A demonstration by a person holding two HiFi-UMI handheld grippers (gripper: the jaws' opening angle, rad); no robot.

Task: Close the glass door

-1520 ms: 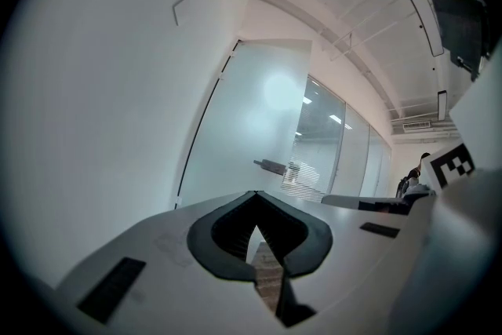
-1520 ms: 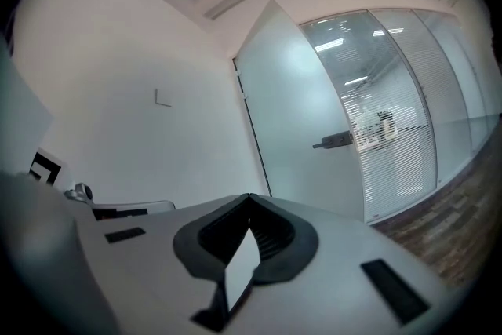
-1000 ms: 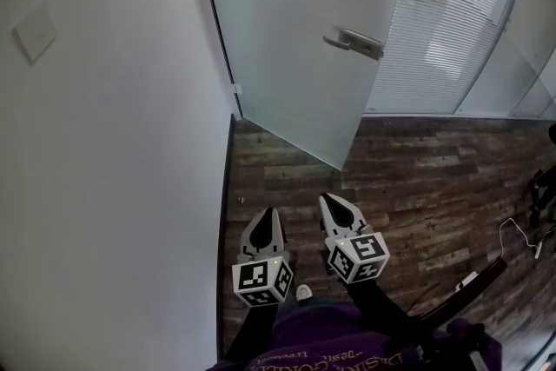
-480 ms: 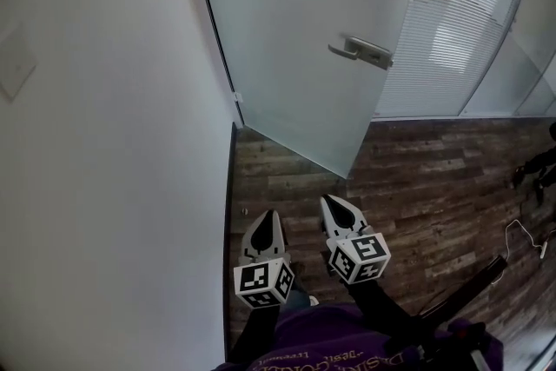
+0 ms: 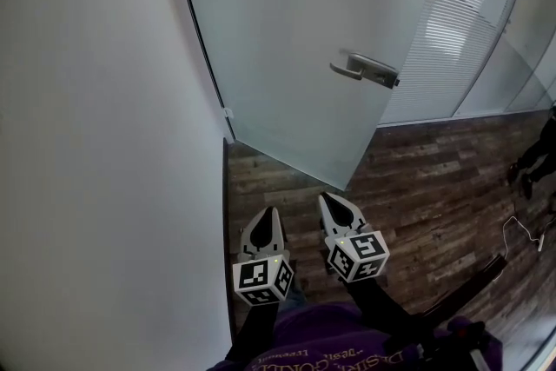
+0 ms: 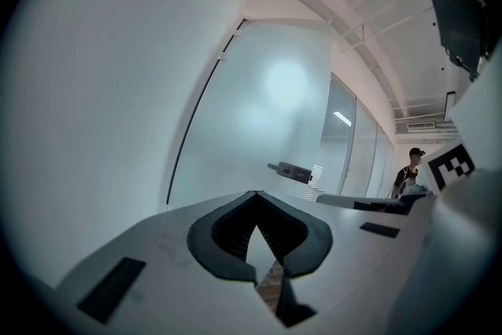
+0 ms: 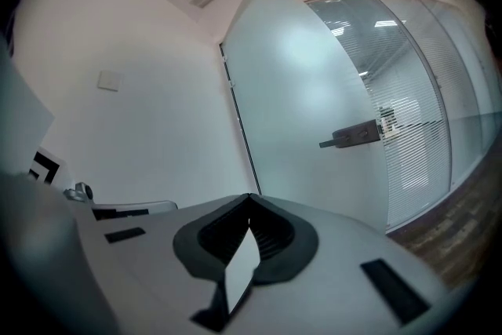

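We hold the left gripper (image 5: 267,213) and right gripper (image 5: 334,201) side by side above the floor (image 5: 426,178), both jaws clenched on nothing, facing the door (image 5: 287,39), which stands ajar beside the wall (image 5: 104,143), its handle (image 5: 365,68) well apart from them.

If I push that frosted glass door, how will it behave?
The glass door looks like one large rigid pane: probably heavy, slow to start. Hinged beside the wall, it should swing, not flex. Its surface looks smooth; a push may skid, so the handle seems safer.
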